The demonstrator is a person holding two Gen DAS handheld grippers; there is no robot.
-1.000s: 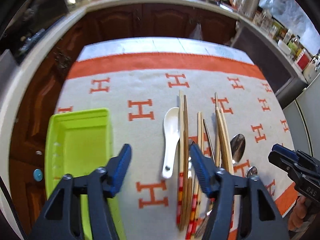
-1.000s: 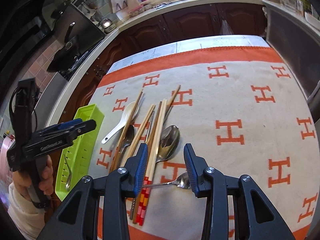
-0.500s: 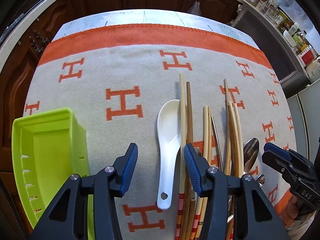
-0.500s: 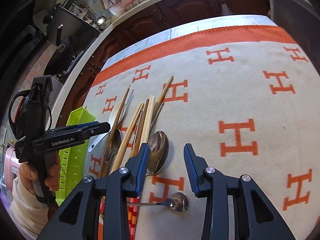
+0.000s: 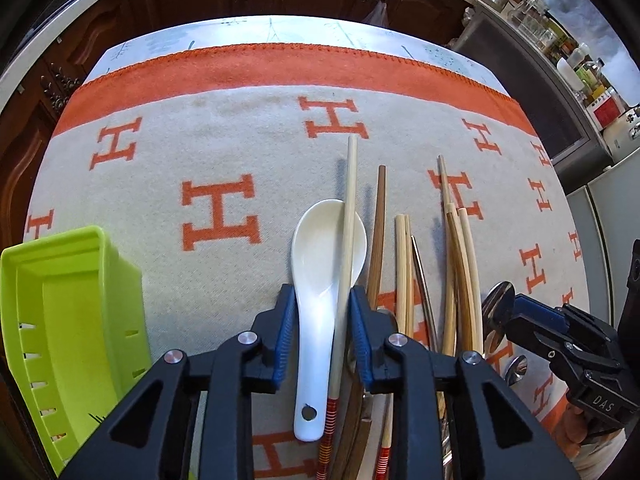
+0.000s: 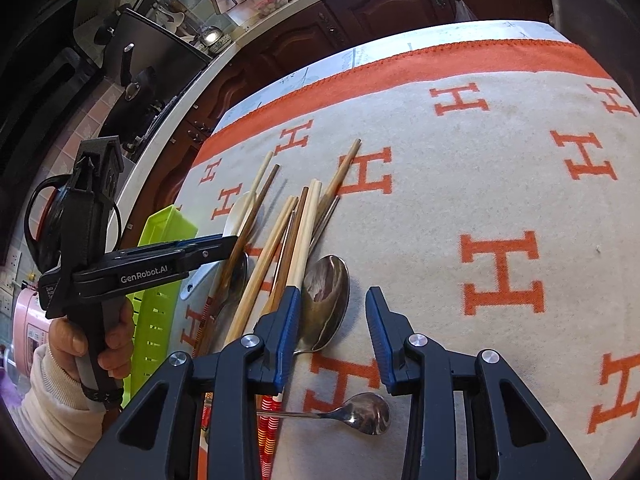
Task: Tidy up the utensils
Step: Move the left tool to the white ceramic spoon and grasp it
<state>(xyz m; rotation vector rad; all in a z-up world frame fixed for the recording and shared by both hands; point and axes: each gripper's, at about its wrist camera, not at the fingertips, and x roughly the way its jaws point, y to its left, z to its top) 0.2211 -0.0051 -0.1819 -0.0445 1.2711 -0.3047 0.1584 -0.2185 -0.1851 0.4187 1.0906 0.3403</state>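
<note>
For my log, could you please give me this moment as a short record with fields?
surface: blanket with orange H marks
left gripper: jaws astride the white spoon and one chopstick; grip unclear
right gripper: open, over a metal spoon
tray: green, left of the pile
pile: chopsticks lying mixed with spoons
small spoon: apart, nearest the right gripper

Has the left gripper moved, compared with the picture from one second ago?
Yes. The left gripper has moved right and lower over the blanket: its fingers now flank the white ceramic spoon, further from the lime-green plastic tray.
</note>
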